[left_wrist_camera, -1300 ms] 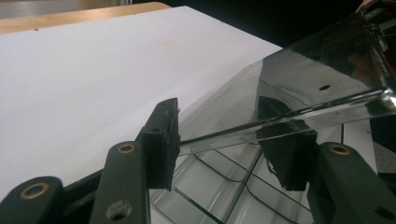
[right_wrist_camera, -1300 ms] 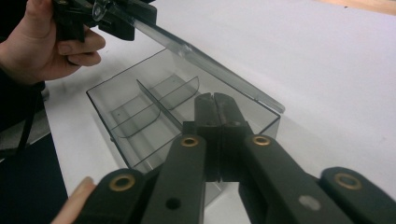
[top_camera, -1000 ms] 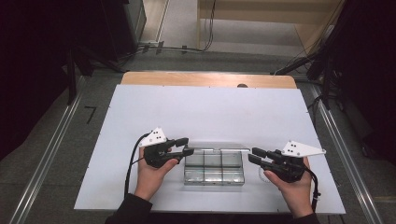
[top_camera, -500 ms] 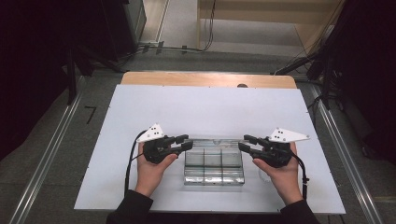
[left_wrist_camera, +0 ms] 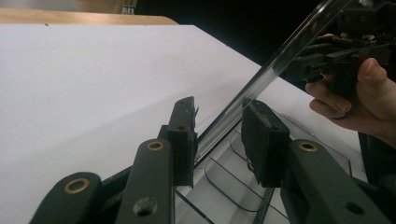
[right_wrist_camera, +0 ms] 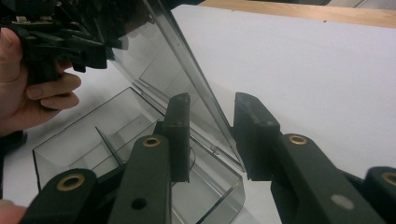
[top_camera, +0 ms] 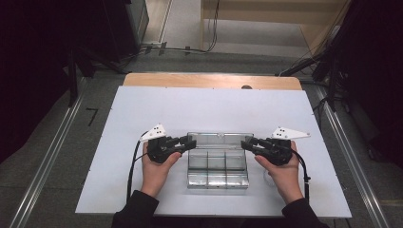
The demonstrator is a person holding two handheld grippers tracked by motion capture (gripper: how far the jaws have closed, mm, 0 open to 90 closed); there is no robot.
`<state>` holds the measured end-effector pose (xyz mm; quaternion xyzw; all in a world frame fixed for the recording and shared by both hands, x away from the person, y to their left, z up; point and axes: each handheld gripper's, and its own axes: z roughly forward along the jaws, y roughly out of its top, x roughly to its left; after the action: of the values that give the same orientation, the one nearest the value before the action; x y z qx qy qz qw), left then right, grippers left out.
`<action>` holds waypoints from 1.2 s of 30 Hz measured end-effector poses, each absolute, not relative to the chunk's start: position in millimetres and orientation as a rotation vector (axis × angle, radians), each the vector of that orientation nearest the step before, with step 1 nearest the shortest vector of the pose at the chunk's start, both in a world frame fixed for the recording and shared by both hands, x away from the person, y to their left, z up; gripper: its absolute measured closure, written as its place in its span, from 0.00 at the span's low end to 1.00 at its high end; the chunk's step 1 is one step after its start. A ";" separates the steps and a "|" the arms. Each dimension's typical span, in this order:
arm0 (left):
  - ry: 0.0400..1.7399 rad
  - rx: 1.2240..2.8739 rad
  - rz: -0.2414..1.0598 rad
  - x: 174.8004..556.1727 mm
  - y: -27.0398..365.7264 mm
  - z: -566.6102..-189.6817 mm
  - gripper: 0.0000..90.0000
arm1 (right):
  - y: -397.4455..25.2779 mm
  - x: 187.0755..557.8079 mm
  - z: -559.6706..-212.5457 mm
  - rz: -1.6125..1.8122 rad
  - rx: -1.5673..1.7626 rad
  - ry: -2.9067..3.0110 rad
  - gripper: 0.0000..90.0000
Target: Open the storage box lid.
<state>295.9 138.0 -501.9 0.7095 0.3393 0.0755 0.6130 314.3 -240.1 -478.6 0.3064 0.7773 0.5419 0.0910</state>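
Clear plastic box (top_camera: 217, 164) sits near the front edge of the table (top_camera: 209, 109), lid (top_camera: 216, 138) tipped up. Left gripper (top_camera: 189, 142) and right gripper (top_camera: 247, 143) each straddle a lid end, jaws parted and not clamping, probably to swing it evenly.

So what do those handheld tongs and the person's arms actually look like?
Both tongs, left and right, are black, each topped with a pale three-cornered plate with dark dots. Their jaws are flat black pads on arms with brass-coloured rivets. A black cable trails from each. The sleeves are black.
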 end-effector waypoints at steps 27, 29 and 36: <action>0.956 1.563 0.081 311.0 142.1 -517.3 0.86 | -231.2 335.9 -483.4 1.588 1.112 2.282 0.79; 0.971 1.556 0.072 312.0 141.8 -518.2 0.87 | -231.3 338.5 -483.7 1.594 1.139 2.286 0.80; 1.005 1.540 0.051 316.0 141.0 -521.9 0.88 | -228.6 344.5 -487.0 1.568 1.186 2.275 0.82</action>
<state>316.0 141.0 -521.9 0.6659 0.4348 0.0220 0.6059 344.5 -228.6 -487.0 0.3935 0.7550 0.5203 0.0672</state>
